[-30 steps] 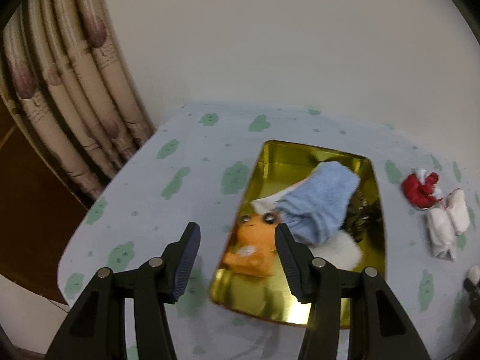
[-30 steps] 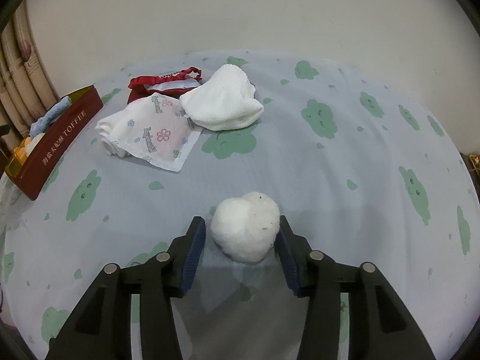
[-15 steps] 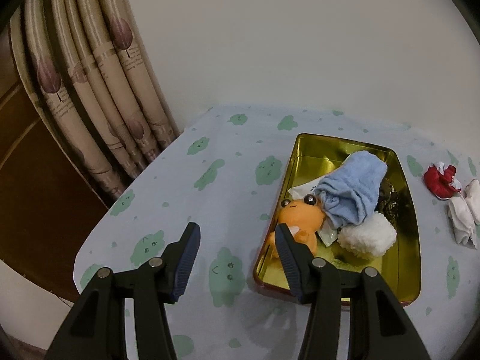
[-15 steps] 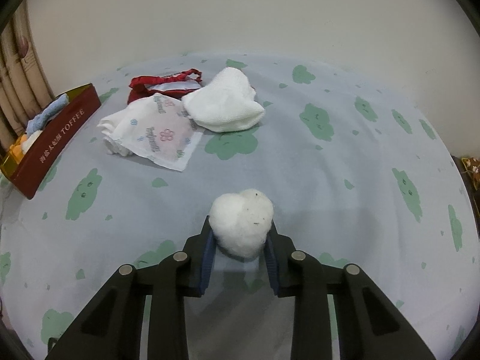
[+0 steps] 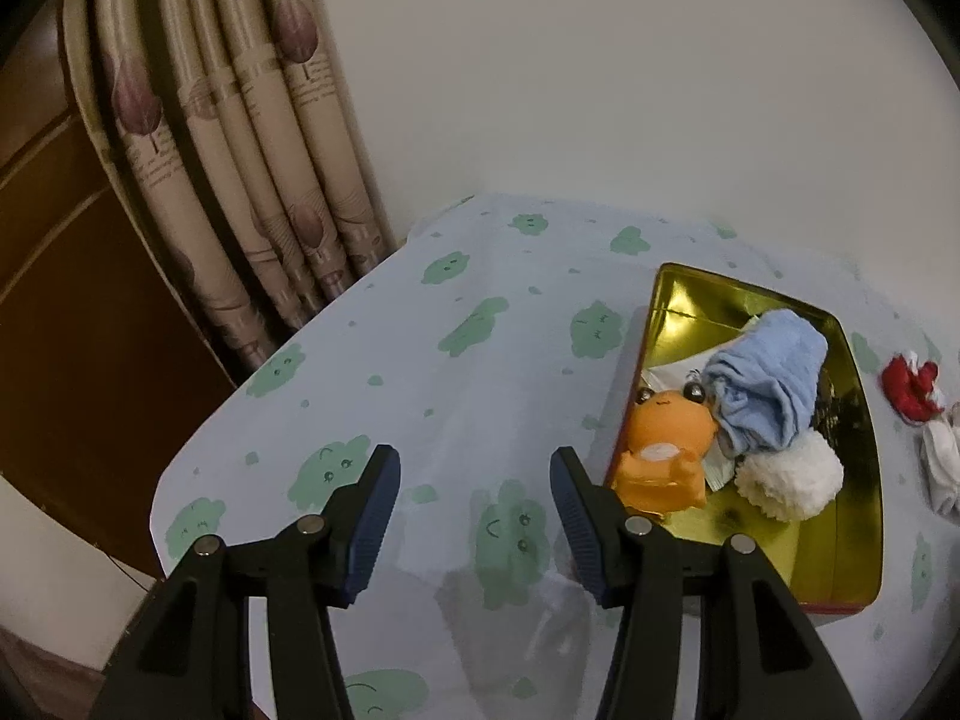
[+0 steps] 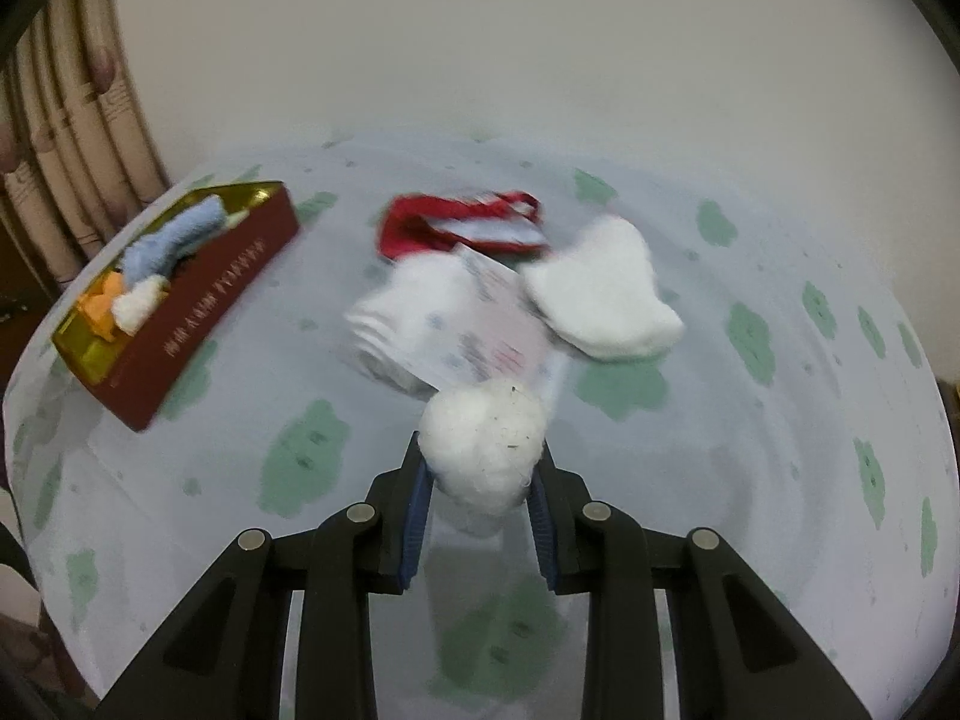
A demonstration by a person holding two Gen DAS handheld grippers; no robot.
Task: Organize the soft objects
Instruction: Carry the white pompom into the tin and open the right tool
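My right gripper (image 6: 480, 468) is shut on a white fluffy ball (image 6: 483, 441) and holds it above the table. A gold-lined red tin (image 6: 204, 294) at the left holds an orange plush toy (image 5: 666, 456), a blue cloth (image 5: 768, 384) and another white fluffy ball (image 5: 789, 480). The tin shows in the left wrist view (image 5: 840, 564) at the right. My left gripper (image 5: 474, 498) is open and empty over the tablecloth, left of the tin. On the table lie a red pouch (image 6: 456, 225), a printed white cloth (image 6: 456, 324) and a white towel (image 6: 606, 297).
The table has a pale cloth with green cloud prints (image 5: 480, 324). Curtains (image 5: 240, 150) hang at the far left corner by a white wall. The table's near edge (image 5: 174, 510) drops off to the left.
My right gripper closed on the white ball, lifted it and swung left toward the tin. My left gripper moved left, away from the tin, staying open.
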